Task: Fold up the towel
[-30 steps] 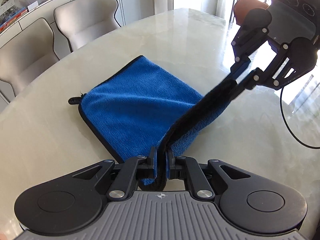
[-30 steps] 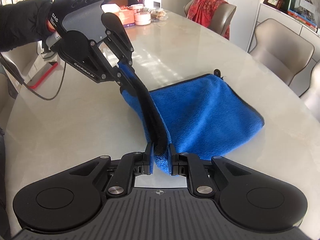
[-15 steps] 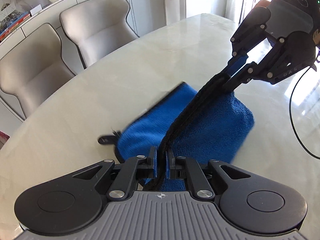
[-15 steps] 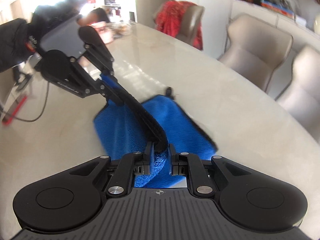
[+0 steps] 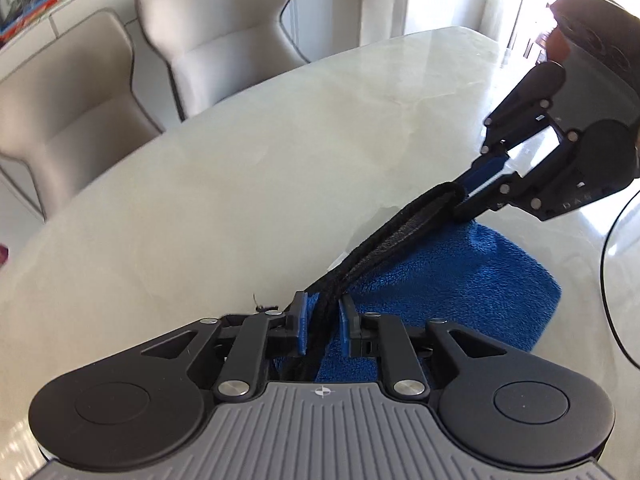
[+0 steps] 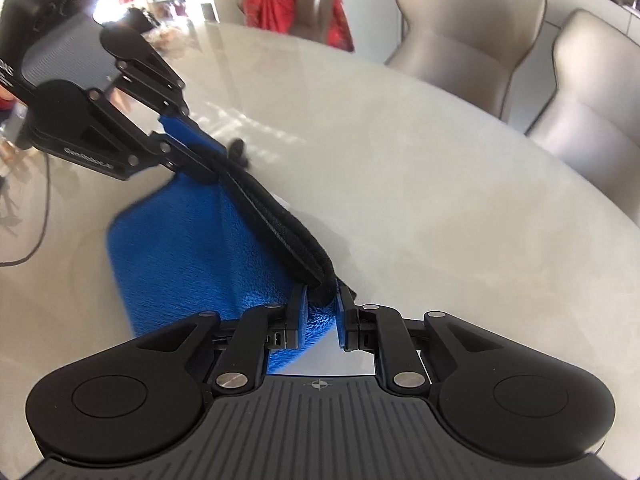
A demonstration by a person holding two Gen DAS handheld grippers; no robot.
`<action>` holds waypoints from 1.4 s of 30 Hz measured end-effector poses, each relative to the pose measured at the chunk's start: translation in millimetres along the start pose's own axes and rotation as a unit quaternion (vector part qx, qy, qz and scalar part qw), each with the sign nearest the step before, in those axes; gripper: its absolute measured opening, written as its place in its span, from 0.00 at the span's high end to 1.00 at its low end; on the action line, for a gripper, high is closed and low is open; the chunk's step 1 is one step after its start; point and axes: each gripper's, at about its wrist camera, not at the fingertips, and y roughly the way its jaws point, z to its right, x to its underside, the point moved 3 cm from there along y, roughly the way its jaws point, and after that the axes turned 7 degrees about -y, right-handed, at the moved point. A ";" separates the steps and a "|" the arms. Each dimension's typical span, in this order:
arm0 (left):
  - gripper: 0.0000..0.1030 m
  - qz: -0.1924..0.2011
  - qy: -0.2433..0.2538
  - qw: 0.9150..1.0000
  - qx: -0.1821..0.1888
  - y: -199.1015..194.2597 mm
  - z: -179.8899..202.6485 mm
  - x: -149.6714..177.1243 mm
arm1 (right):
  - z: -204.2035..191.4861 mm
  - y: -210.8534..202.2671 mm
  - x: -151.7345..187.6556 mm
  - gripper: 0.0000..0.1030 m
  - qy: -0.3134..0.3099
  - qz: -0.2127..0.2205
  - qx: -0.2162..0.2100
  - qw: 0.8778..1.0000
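While both sets of jaws are opening, the left gripper (image 5: 323, 322) and right gripper (image 6: 320, 310) straddle the blue towel (image 5: 472, 280) hem unclamped; folded cloth rests on the table (image 5: 240, 200) toward 3 o'clock.

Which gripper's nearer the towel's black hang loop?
Left. Both grippers' jaws are opening around the hem: left gripper beside the hang loop, right gripper at the hem's far end.

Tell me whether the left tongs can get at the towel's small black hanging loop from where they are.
Probably yes, once free. The loop lies on bare table just beside the left tongs, nothing between. But the towel's black hem still runs between their opening jaws.
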 end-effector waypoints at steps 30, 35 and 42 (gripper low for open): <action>0.43 0.084 -0.104 0.990 0.037 -16.8 19.5 45.2 | -3.8 11.4 -13.7 0.68 0.071 0.069 0.019 0.995; 0.38 0.103 -0.100 0.987 0.068 -51.4 31.9 57.3 | -48.8 -15.9 -3.3 0.67 0.045 0.101 -0.008 0.994; 0.38 0.067 -0.119 0.989 0.055 -35.4 40.9 89.3 | -80.8 -3.2 27.2 0.67 0.054 0.054 -0.020 0.997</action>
